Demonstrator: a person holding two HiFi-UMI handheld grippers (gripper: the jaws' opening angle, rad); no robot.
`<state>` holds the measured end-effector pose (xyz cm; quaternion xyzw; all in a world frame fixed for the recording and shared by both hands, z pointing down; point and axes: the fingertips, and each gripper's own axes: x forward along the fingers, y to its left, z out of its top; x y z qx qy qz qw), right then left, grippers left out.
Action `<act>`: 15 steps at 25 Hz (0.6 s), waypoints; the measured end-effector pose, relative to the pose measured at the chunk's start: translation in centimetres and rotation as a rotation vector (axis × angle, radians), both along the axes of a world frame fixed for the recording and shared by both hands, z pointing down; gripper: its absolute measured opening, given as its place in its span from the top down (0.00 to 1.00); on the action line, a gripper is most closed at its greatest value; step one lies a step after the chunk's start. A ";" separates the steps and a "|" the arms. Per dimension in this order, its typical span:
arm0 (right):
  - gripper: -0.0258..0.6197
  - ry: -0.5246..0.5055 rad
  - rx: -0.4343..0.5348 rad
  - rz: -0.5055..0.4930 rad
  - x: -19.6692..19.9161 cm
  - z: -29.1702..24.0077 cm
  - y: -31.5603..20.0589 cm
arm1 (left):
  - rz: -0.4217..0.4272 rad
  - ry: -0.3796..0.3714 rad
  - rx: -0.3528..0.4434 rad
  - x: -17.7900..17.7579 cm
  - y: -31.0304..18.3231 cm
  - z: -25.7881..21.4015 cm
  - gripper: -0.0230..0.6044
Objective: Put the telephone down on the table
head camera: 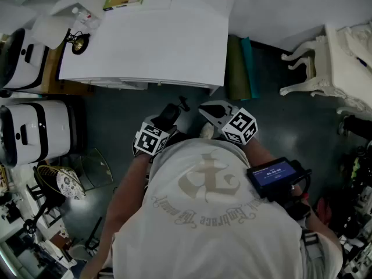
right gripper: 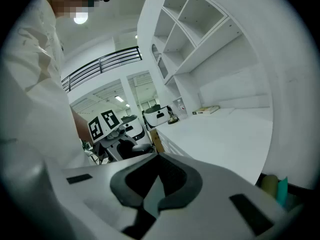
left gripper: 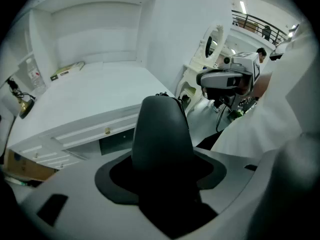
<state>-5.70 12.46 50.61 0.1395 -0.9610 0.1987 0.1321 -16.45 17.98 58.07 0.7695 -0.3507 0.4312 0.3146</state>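
- Left gripper view: left gripper (left gripper: 162, 181) has its jaws spread round the telephone (left gripper: 161, 134), clamped on its lower part; the rest rises straight out of the jaw mouth
- Telephone as seen there: dark grey to black, smooth, matt, a rounded dome-like end with a soft sheen down one side; a thin black bit of wire or a knob sits at its tip; no buttons or markings can be made out
- Head view: the same telephone (head camera: 169, 114) is a short dark piece sticking forward out of the left gripper (head camera: 161, 127), with a small dark stub at its far end
- Position: telephone is in the left gripper's grasp, off the table (head camera: 151, 45), short of the table's near edge and over the dark floor (head camera: 174, 100)
- White table (left gripper: 90, 94) lies ahead of the left gripper, drawer fronts facing it; a book (left gripper: 67, 70) lies at the far side, well beyond the telephone
- Right gripper view: right gripper (right gripper: 156, 184) has its jaws pressed together, only a narrow seam between them
- Right gripper (head camera: 212, 112) is held just beside the left one, to its right, marker cube (head camera: 240, 125) on top; the table (right gripper: 220, 134) stretches ahead of it too
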 end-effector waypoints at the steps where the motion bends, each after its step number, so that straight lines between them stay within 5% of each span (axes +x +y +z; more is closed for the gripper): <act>1: 0.94 -0.014 0.000 0.012 0.0 -0.2 -0.2 | -0.012 0.005 0.008 -0.1 -0.2 -0.2 0.52; 15: 0.94 -0.041 0.000 0.019 -1.1 -0.6 0.1 | -0.124 0.038 0.031 -1.6 0.9 -0.9 0.52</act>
